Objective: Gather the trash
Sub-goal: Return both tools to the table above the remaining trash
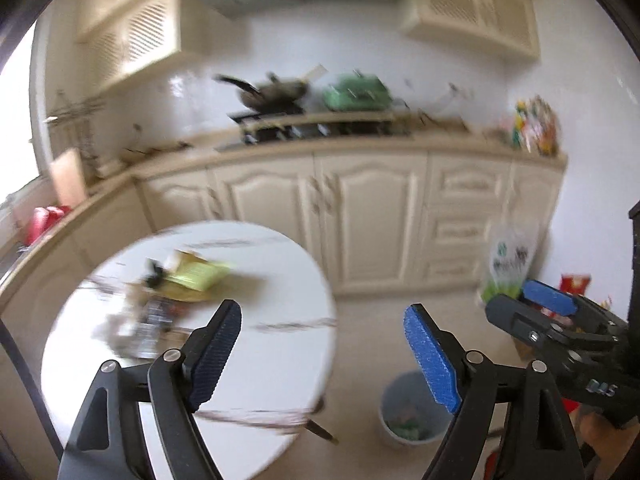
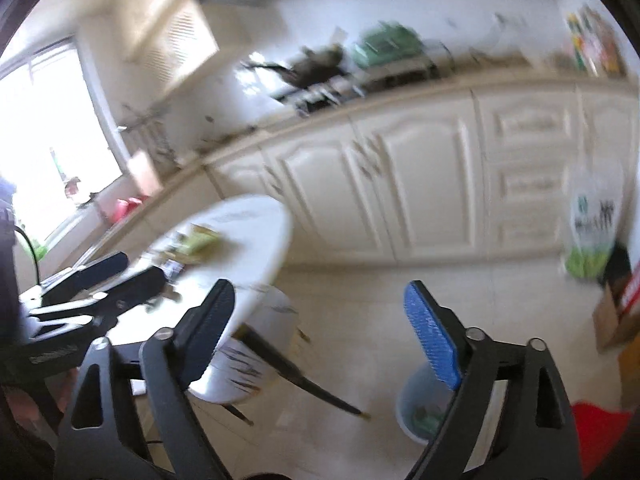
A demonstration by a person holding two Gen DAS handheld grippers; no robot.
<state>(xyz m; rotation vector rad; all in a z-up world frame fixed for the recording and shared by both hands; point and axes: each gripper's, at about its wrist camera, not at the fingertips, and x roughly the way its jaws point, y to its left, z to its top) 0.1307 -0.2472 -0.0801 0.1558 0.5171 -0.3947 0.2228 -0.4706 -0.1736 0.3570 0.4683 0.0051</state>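
A round white table (image 1: 280,360) holds a blurred pile of trash: a yellow-green packet (image 1: 198,276) and dark wrappers (image 1: 152,320). A grey bin (image 1: 404,412) with green scraps stands on the floor to the table's right. My left gripper (image 1: 320,356) is open and empty above the table's near edge. My right gripper (image 2: 320,340) is open and empty above the floor between the table (image 2: 248,236) and the bin (image 2: 420,408). The right gripper also shows in the left wrist view (image 1: 548,304). The trash shows in the right wrist view (image 2: 196,240).
Cream kitchen cabinets (image 1: 360,216) run behind the table, with a stove and pan (image 1: 272,92) on the counter. A white-green bag (image 1: 508,268) leans at the cabinets' right end. Boxes (image 2: 616,312) and something red (image 2: 600,432) sit on the floor at right.
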